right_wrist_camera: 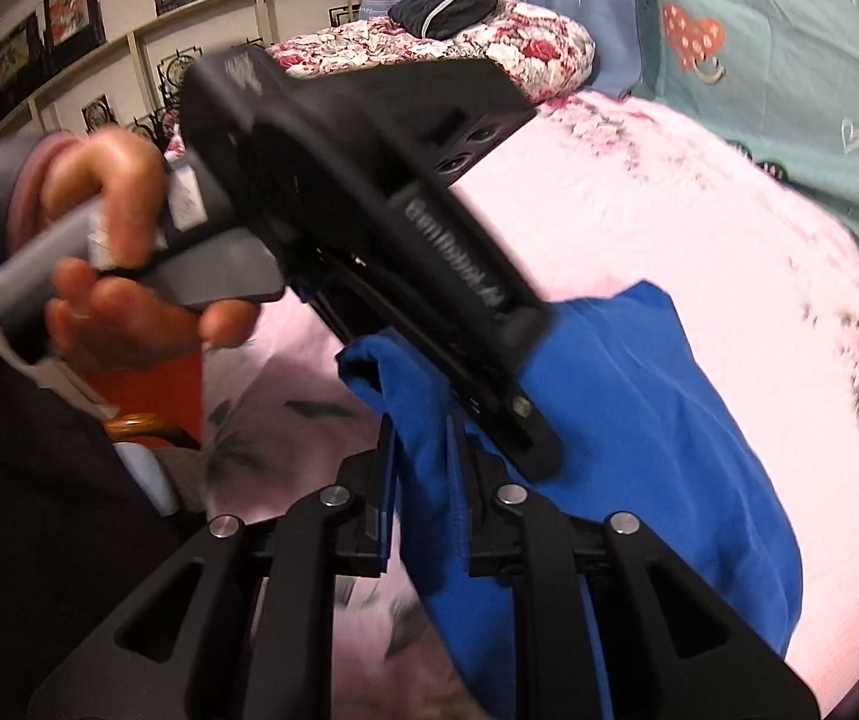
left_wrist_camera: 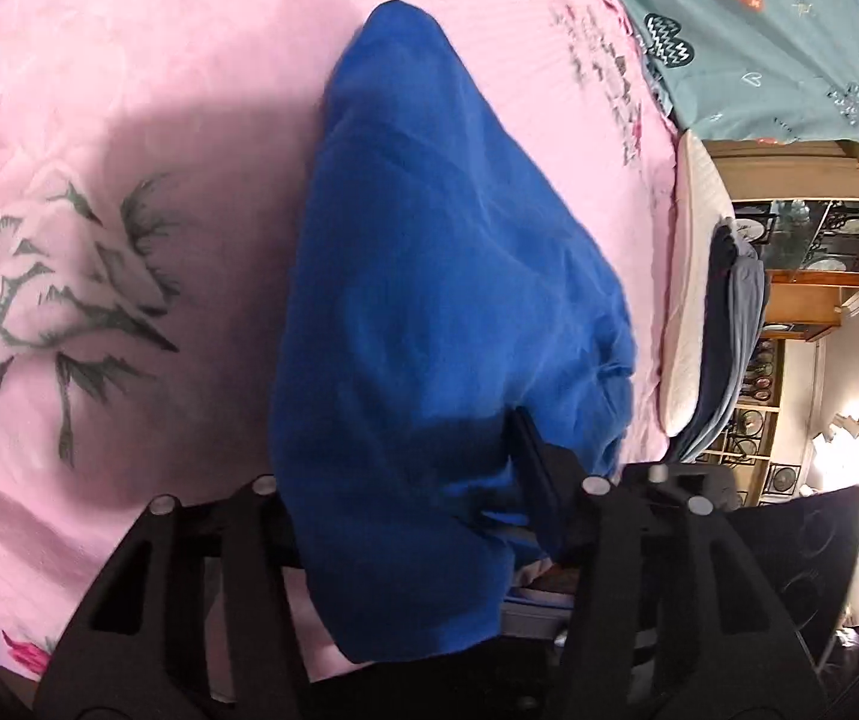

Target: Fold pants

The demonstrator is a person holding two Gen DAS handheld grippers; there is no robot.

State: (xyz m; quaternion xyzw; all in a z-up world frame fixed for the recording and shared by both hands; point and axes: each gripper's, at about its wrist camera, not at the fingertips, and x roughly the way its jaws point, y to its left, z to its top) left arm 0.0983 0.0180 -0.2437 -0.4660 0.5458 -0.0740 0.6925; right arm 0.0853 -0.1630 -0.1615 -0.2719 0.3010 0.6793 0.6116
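Item: blue pants [left_wrist_camera: 441, 300]. One garment, lying on the pink bedsheet [left_wrist_camera: 129, 90], bunched and creased; in the left wrist view it runs from 12 o'clock down to 6 o'clock through the middle of the frame. In the right wrist view it fills the span from centre to 5 o'clock.

Left gripper [left_wrist_camera: 429, 510]: fingers about half apart, blue cloth draped between and over them. Whether the pads press on the cloth cannot be told; the fabric hides them. A hand [right_wrist_camera: 123, 252] with a dark sleeve grasps its handle at 9 o'clock in the right wrist view.

Right gripper [right_wrist_camera: 423, 480]: fingers narrowly parted, a fold of the pants pinched between them, just below centre; the cloth hangs down past the jaws toward 6 o'clock.

Surroundings: teal patterned cover [left_wrist_camera: 759, 42] at 1 o'clock, floral quilt [right_wrist_camera: 459, 54] at 12 o'clock with a dark bundle [right_wrist_camera: 447, 0] on top, wooden shelving [left_wrist_camera: 813, 276] at 3 o'clock.
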